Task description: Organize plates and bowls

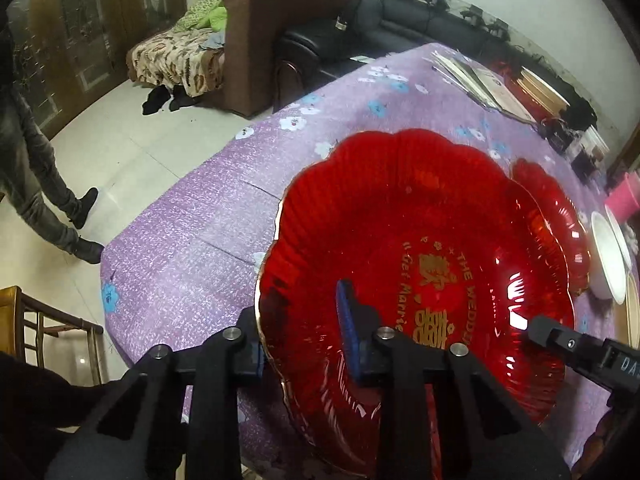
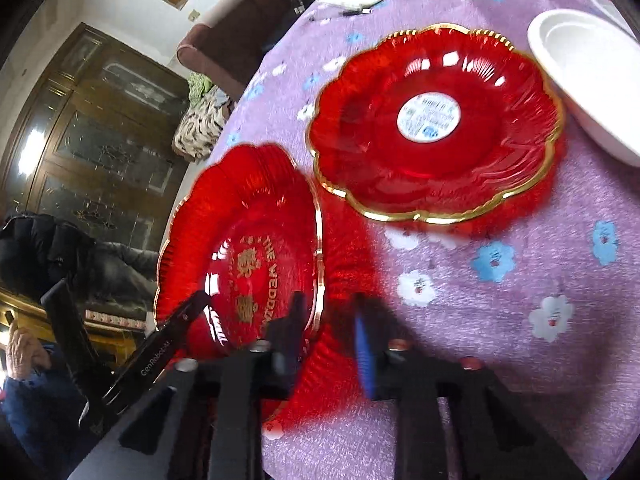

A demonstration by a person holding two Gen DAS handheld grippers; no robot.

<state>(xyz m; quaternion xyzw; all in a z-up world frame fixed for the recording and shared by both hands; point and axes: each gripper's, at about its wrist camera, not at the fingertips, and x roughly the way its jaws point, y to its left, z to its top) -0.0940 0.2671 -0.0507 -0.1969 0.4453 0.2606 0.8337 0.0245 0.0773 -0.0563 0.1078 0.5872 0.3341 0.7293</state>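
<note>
A large red glass plate [image 1: 420,208] with a gold scalloped rim and gold lettering is tilted up off the purple tablecloth. My left gripper [image 1: 302,322] is shut on its near rim, one pad outside and the blue pad inside the dish. My right gripper [image 2: 328,308] is shut on the same plate [image 2: 248,240] at the opposite rim. One right finger [image 1: 548,330] shows over the plate's right side. A second red plate [image 2: 436,120] with a white sticker lies flat beyond, and a white bowl [image 2: 592,80] sits at its right.
The table [image 1: 192,232] has a purple flowered cloth and its edge falls off to the left. Papers and books [image 1: 484,80] lie at the far end beside a pink object [image 1: 624,200]. A person's legs [image 1: 44,188] stand on the tiled floor, near a wooden chair [image 1: 24,320].
</note>
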